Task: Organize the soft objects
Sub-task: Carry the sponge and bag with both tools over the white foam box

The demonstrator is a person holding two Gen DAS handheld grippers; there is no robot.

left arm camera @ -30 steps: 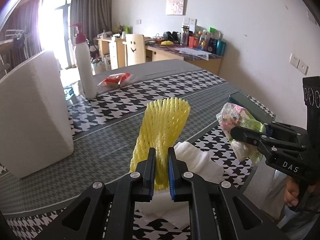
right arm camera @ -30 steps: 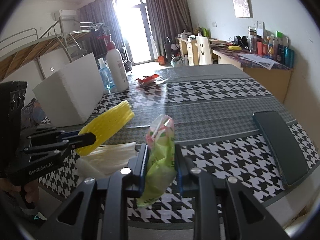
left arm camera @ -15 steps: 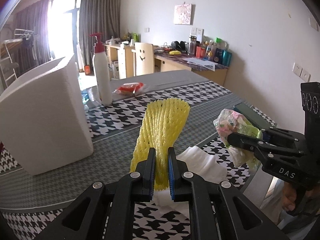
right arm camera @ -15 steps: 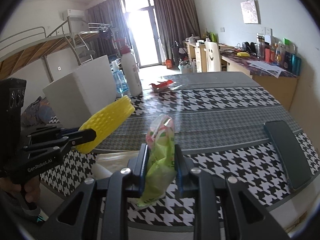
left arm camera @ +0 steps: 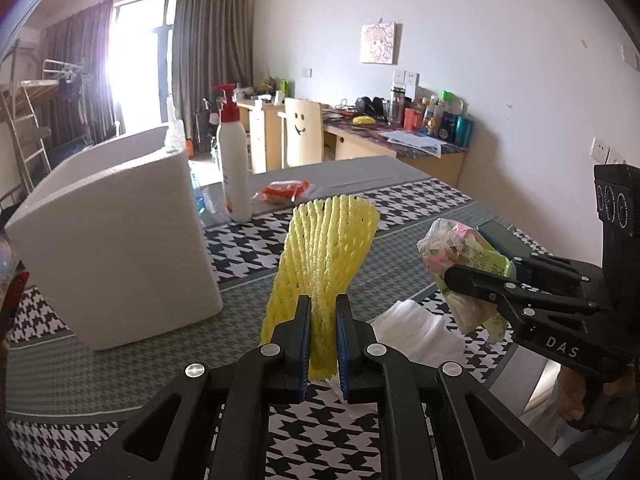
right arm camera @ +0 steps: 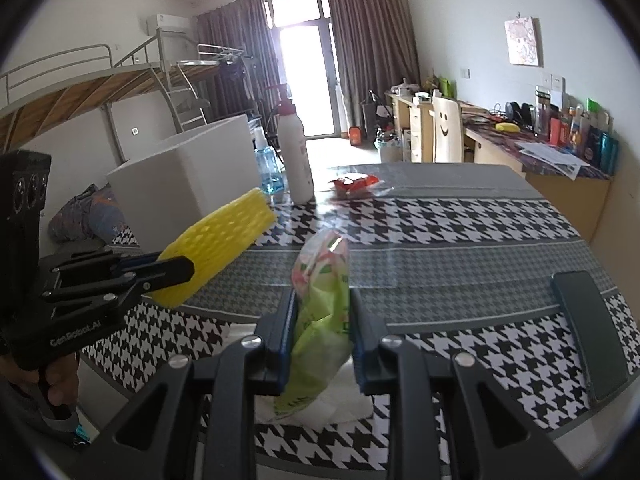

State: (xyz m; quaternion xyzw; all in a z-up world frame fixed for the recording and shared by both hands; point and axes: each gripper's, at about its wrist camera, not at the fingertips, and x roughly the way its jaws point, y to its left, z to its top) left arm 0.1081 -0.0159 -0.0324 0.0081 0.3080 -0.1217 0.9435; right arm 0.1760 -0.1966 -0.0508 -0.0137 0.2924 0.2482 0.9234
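**Foam net and snack bag both held above the bench**

The yellow foam net [left arm camera: 326, 256] is pinched near its lower end by the left tool [left arm camera: 323, 344], jaws nearly closed on it. The net stands upright from the jaws and flares open at the top. From the right wrist view the same net [right arm camera: 224, 240] points up and to the right from the left tool [right arm camera: 170, 270], clear of the bench surface.

The right tool [right arm camera: 322, 334] grips a green and pink plastic snack bag [right arm camera: 322, 304], jaws closed partway with the bag bulging between them. The bag's top stands above the fingertips; its lower end hangs below. In the left wrist view the bag [left arm camera: 466, 256] sits at the tip of the right tool [left arm camera: 460, 280], to the right of the net and apart from it.

On the bench [left arm camera: 120, 360], covered with a houndstooth cloth:
- white tissue or soft paper [left arm camera: 416, 328] lies under and between the two tools, near the front edge; also seen below the bag [right arm camera: 340, 404].
- a white foam box [left arm camera: 120, 248] stands on the left side, open at the top.
- a white pump bottle [left arm camera: 236, 172] with a red head stands behind the box.
- a red packet [left arm camera: 284, 191] lies beside the bottle.
- a dark flat case [right arm camera: 588, 320] lies at the right edge.

A blue-tinted bottle [right arm camera: 270, 172] stands between box and pump bottle.
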